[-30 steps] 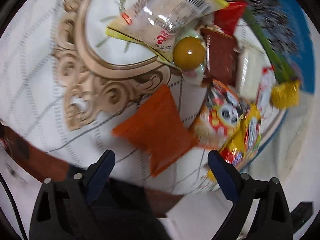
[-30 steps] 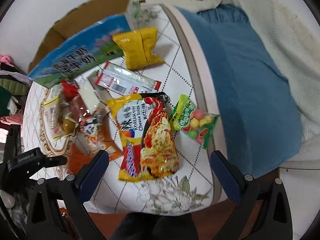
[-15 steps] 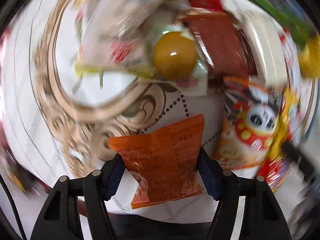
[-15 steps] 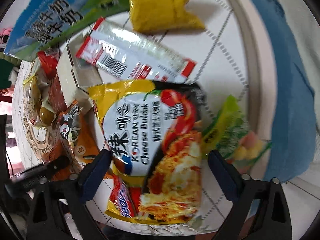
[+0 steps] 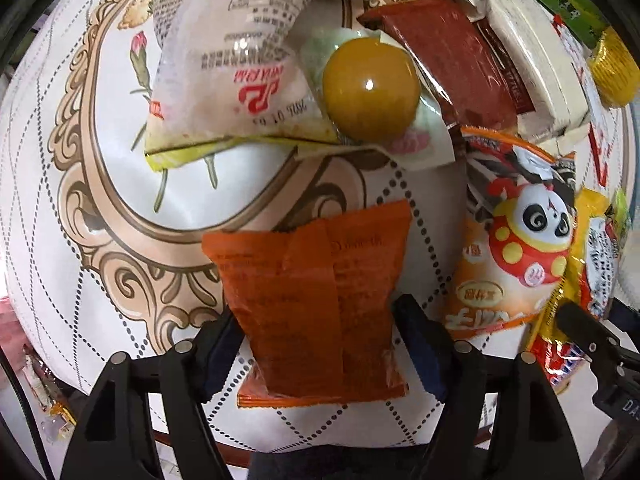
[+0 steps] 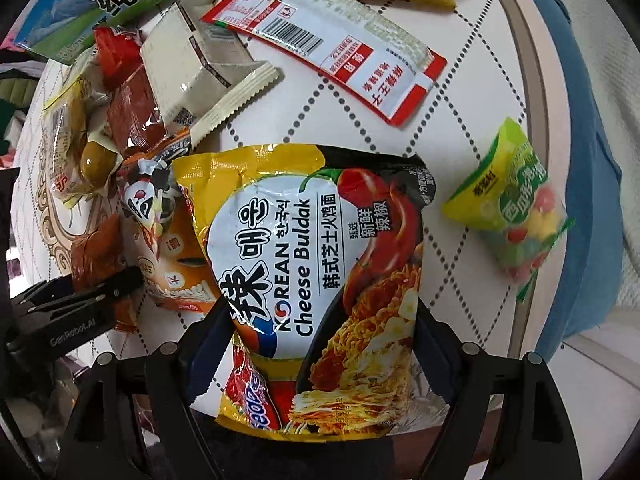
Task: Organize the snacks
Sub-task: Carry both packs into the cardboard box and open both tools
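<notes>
Orange packet [image 5: 316, 312] clenched by left tool [image 5: 320, 340]; noodle bag [image 6: 320, 280] clenched by right tool [image 6: 320, 344], panda bag [image 5: 516, 256] between

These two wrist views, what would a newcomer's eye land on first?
Probably the big yellow Korean Cheese Buldak noodle packet, lying between the right gripper fingers at the table's near edge. In the left view, a flat orange foil snack packet sits between the left gripper fingers, with a glossy yellow ball-shaped sweet beyond it.

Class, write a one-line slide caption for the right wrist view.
Right claw straddles the Korean Cheese Buldak noodle packet on the quilted tablecloth, gummy candy bag alongside.
</notes>
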`<state>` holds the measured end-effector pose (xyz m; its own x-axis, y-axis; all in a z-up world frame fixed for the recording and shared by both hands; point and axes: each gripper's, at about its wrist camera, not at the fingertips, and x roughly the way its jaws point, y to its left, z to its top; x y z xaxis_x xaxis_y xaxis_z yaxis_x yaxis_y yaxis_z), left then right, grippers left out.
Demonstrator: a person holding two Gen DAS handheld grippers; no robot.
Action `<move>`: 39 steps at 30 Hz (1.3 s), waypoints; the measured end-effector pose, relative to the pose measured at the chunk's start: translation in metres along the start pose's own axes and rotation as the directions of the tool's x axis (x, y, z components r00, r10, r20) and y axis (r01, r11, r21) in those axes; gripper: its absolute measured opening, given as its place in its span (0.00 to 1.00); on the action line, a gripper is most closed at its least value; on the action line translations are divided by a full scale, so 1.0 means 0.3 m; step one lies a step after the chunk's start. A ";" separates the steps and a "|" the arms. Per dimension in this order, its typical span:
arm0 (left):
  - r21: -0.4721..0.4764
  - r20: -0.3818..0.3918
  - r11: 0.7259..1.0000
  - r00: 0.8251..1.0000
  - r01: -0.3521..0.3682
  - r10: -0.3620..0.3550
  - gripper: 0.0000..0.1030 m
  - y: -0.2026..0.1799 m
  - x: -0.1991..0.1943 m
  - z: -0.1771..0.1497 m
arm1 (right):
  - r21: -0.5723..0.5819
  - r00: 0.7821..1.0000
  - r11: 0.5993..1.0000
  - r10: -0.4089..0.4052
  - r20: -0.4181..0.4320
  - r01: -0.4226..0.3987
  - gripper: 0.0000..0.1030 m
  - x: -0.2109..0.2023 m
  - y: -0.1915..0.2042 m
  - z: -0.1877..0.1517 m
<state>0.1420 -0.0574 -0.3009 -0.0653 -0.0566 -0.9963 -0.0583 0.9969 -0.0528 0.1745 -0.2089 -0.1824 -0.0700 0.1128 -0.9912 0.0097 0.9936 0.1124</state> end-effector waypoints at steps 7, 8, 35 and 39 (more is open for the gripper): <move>0.013 -0.002 0.996 0.996 0.092 -0.092 0.67 0.124 0.005 -0.024 | 0.076 1.000 0.997 0.015 -0.021 -0.013 0.83 0.000 -0.028 -0.020; 0.018 0.012 0.997 0.997 0.078 -0.079 0.62 0.135 0.002 -0.021 | 0.089 1.000 0.996 0.017 -0.020 -0.015 0.83 0.012 -0.036 -0.023; 0.178 0.276 0.968 0.936 0.174 -0.219 0.44 0.031 -0.784 0.094 | 0.115 0.930 0.965 0.190 0.314 -0.236 0.69 -0.581 -0.179 -0.127; 0.213 0.352 0.960 0.903 0.179 -0.246 0.44 -0.045 -0.963 0.282 | 0.062 0.888 0.959 0.231 0.398 -0.277 0.69 -0.730 -0.136 0.009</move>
<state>0.2459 -0.0499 -0.0183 0.3065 -0.2775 -0.9105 0.1450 0.9590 -0.2434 0.1920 -0.2740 0.0297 0.3367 0.3286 -0.8824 0.0905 0.9215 0.3777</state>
